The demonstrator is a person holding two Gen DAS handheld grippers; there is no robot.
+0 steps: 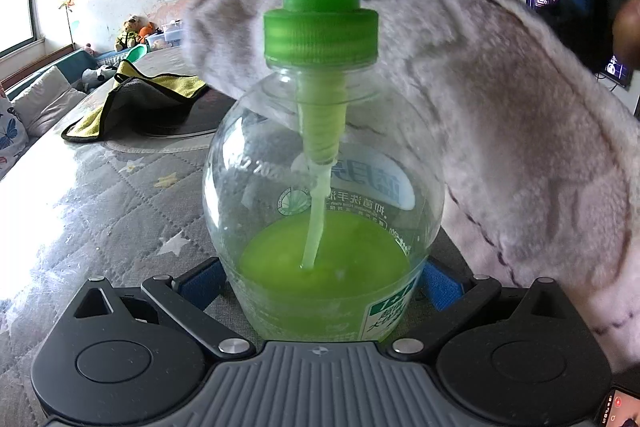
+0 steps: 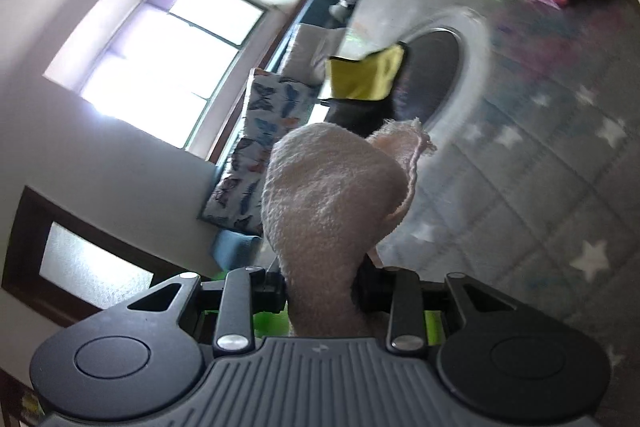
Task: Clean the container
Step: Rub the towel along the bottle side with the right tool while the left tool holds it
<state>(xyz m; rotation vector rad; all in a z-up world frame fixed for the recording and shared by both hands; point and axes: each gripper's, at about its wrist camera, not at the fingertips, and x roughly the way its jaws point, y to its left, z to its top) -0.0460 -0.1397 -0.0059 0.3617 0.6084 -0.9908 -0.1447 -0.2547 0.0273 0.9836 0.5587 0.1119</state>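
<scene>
Here, a grey quilted tablecloth with white stars (image 1: 120,195) covers the table, and on it stands a clear round plastic pump bottle (image 1: 320,187) with a green screw cap and pump head, about a third full of bright green liquid. The left gripper (image 1: 320,279) has this bottle between its blue-padded fingers (image 1: 200,283), low on its body, the jaws spread wide and closed against its sides. Draped over the bottle's right shoulder and down its right flank is a pale pinkish fluffy cloth (image 1: 500,131), touching the neck just behind the cap. The right gripper (image 2: 322,291) pinches a bunched fold of that cloth, its jaws nearly together; the right wrist view is blurred, so how much cloth sits in the pinch is hard to judge. Farther back lies a yellow and grey towel with dark edging (image 1: 136,103), partly over a dark round inset (image 1: 192,123) in the tabletop.
</scene>
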